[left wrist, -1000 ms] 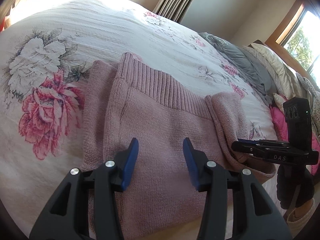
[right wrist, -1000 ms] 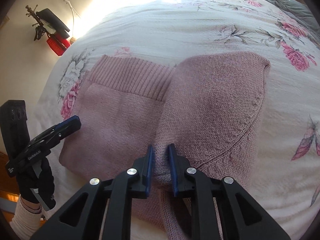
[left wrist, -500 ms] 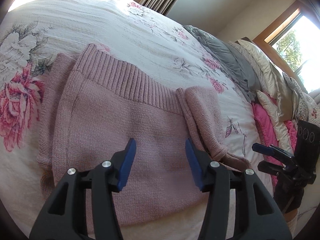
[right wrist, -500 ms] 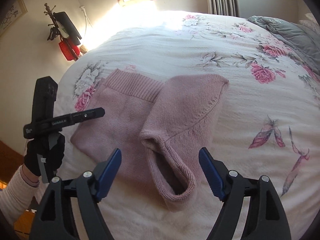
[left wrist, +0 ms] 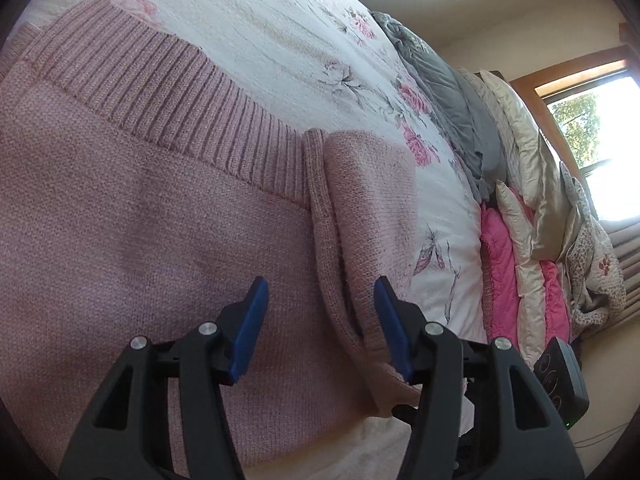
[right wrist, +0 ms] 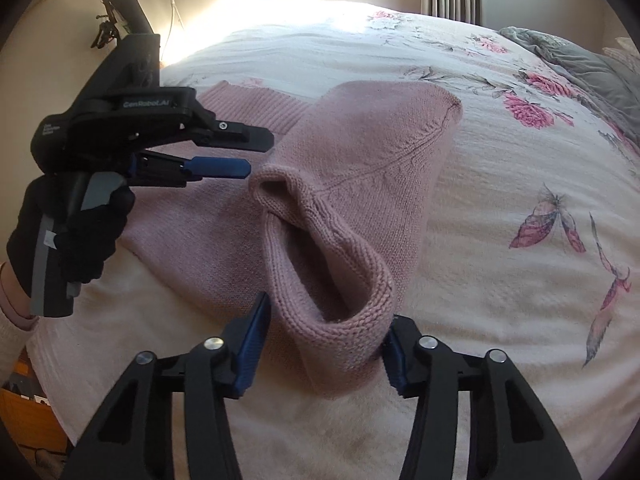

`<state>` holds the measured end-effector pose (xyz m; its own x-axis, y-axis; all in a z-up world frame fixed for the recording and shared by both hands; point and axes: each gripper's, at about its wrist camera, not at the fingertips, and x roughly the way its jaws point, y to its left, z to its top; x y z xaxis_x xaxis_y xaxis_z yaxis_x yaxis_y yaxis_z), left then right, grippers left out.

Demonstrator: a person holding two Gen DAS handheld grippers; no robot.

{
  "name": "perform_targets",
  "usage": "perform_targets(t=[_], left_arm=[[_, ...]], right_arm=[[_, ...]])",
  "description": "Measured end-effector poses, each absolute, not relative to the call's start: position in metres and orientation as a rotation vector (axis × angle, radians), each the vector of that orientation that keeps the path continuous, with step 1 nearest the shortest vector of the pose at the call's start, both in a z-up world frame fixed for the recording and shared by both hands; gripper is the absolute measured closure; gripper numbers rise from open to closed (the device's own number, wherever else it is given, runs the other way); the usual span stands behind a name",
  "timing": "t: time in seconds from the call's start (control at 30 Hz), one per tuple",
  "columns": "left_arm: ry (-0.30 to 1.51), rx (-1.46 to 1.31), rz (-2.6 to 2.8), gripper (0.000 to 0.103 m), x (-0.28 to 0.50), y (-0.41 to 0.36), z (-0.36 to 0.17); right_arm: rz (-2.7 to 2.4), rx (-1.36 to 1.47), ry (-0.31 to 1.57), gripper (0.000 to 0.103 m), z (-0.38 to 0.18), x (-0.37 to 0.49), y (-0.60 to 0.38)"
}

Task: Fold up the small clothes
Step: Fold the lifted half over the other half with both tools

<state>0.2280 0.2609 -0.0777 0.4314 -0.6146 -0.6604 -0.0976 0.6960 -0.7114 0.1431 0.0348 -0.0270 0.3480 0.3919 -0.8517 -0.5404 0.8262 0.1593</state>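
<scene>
A dusty-pink knit sweater (right wrist: pixel 360 168) lies on the floral bedspread (right wrist: pixel 500 184), one side folded over its body. Its ribbed hem (left wrist: pixel 168 76) points to the far side. A rolled, gaping opening (right wrist: pixel 328 276) of the folded part lies toward me. My right gripper (right wrist: pixel 325 344) is open, and the near end of that opening sits between its blue pads. My left gripper (left wrist: pixel 320 320) is also open, low over the sweater and straddling the folded edge (left wrist: pixel 326 240). In the right wrist view the left gripper (right wrist: pixel 250 154), held by a gloved hand (right wrist: pixel 88 232), hovers over the sweater's left half.
Grey and cream bedding with a pink quilt (left wrist: pixel 500 264) is piled along the bed's right side. A window (left wrist: pixel 592 120) is beyond it. Dark items hang on the wall (right wrist: pixel 112 16) at the far left. Bare bedspread stretches right of the sweater.
My right gripper opened, let go of the folded sweater part, pulled back, then closed in on the gaping opening. My left gripper moved right and lower, toward the folded edge.
</scene>
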Motion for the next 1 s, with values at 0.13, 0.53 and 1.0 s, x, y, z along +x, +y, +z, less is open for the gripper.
perform_targets(t=[0.13, 0.53, 1.0], left_arm=[[1.114, -0.812, -0.370, 0.048, 0.242, 0.252, -0.089], [1.080, -0.845, -0.384, 0.080, 0.280, 0.234, -0.083], [0.878, -0.716, -0.389, 0.085, 0.233, 0.319, 0.009]], right_arm=[[0.622, -0.124, 1.026, 0.087, -0.021, 0.139, 0.025], [0.675, -0.052, 0.971, 0.088, -0.005, 0.127, 0.021], [0.884, 0.004, 0.892, 0.088, 0.031, 0.108, 0.111]])
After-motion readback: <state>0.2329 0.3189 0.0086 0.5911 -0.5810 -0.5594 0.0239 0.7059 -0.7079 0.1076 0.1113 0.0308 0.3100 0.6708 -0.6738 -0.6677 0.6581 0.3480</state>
